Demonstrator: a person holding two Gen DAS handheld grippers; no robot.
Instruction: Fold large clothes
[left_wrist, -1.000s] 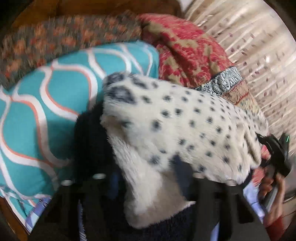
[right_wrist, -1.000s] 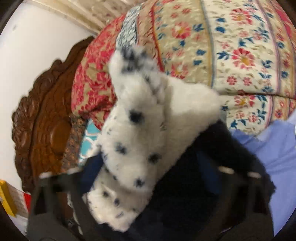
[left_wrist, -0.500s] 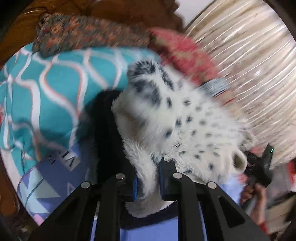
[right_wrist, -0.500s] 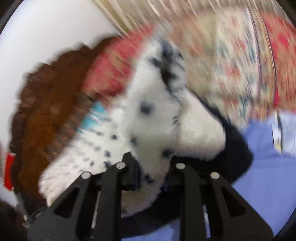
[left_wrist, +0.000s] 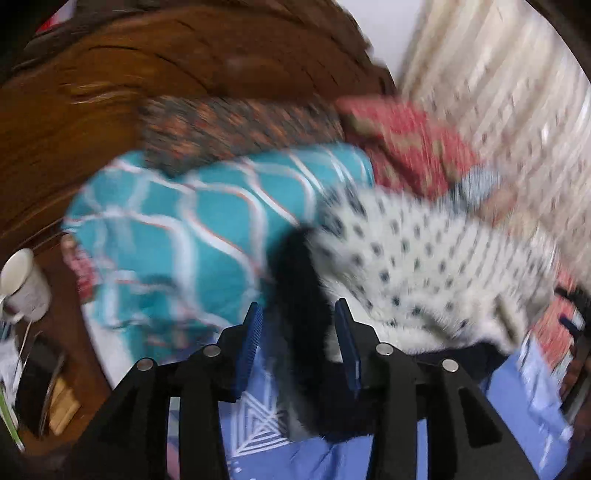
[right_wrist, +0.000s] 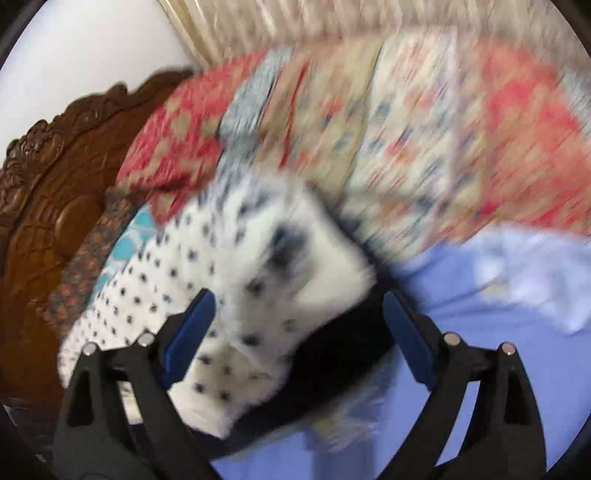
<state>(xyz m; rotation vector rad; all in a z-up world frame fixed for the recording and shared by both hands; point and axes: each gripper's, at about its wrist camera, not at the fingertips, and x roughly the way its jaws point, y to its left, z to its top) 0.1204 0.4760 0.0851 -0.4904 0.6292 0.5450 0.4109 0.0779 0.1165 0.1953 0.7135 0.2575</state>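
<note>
A white fleece garment with black spots and a black lining (left_wrist: 417, 266) lies on the blue bedsheet (left_wrist: 332, 458). My left gripper (left_wrist: 299, 343) is open, its blue pads apart around the garment's black edge. In the right wrist view the garment (right_wrist: 236, 280) lies bunched on the sheet (right_wrist: 498, 332). My right gripper (right_wrist: 295, 339) is open wide, with the garment's corner between its pads. Both views are blurred by motion.
A teal patterned pillow (left_wrist: 192, 240), a dark patterned pillow (left_wrist: 236, 129) and a red floral quilt (right_wrist: 424, 147) lie beyond the garment. A carved wooden headboard (right_wrist: 40, 192) stands behind. A white cup (left_wrist: 22, 284) sits at the left, curtains (left_wrist: 509, 110) hang at the right.
Both grippers were shut on the garment half a second ago and have now opened. The garment has dropped flatter onto the bed, and both grippers have pulled back a little.
</note>
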